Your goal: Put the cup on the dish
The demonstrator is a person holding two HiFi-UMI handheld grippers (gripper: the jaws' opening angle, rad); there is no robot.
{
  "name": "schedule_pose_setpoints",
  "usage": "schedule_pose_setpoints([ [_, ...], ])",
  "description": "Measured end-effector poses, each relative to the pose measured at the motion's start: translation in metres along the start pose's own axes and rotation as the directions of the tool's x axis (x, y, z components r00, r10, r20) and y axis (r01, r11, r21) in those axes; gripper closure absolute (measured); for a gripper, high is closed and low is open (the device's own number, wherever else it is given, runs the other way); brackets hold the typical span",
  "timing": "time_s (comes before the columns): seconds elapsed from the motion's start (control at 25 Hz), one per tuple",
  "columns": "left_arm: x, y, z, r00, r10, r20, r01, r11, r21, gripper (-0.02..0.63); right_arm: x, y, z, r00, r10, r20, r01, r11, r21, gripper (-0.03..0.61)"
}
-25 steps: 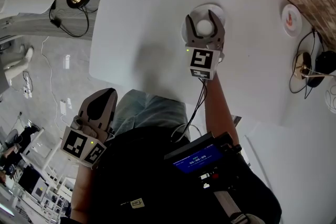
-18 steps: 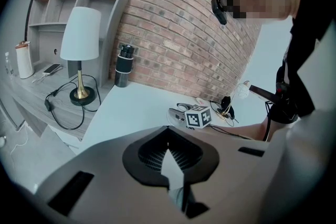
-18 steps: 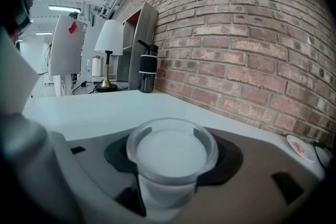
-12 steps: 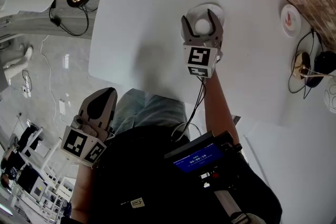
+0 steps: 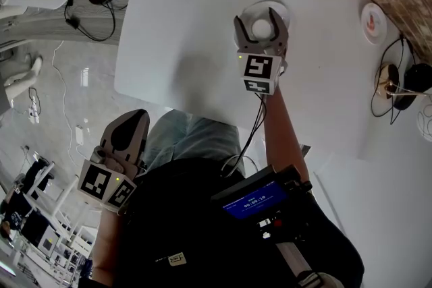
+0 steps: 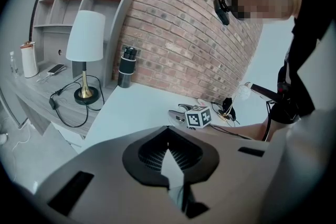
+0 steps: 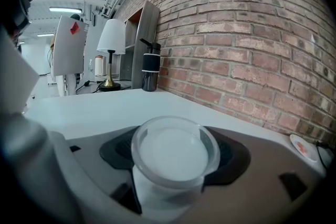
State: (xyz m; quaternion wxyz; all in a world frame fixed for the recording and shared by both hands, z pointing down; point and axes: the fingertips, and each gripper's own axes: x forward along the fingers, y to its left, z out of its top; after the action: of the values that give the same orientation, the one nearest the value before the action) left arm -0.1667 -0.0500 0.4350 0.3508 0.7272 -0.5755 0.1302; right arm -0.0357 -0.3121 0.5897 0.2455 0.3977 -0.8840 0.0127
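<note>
On the table [image 5: 189, 23], near its far edge, sits the dish [image 5: 282, 10], and the cup [image 7: 173, 155] stands upright on it, long axis vertical, mouth up. The right gripper [image 5: 256, 17] reaches over the dish. Its jaws have just been opening and now stand wide, with the cup loose between them. If it backs out crookedly, I'd guess a jaw could clip the cup and topple it. The left gripper [image 5: 133, 119], well away from the dish, is closed and empty.

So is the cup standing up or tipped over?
Standing up. The cup shows its round rim straight to the head view above, and it sits on the dish.
</note>
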Motion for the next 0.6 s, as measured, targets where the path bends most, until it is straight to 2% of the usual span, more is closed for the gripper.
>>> schedule_pose_setpoints([
  [0.6, -0.0007, -0.008, 0.0006, 1.0, -0.006, 0.012, 0.006, 1.0, 0.005, 0.609, -0.0087, -0.0044, -0.0024, 1.0, 0.001, -0.002, -0.001, 1.0, 0.016, 0.233],
])
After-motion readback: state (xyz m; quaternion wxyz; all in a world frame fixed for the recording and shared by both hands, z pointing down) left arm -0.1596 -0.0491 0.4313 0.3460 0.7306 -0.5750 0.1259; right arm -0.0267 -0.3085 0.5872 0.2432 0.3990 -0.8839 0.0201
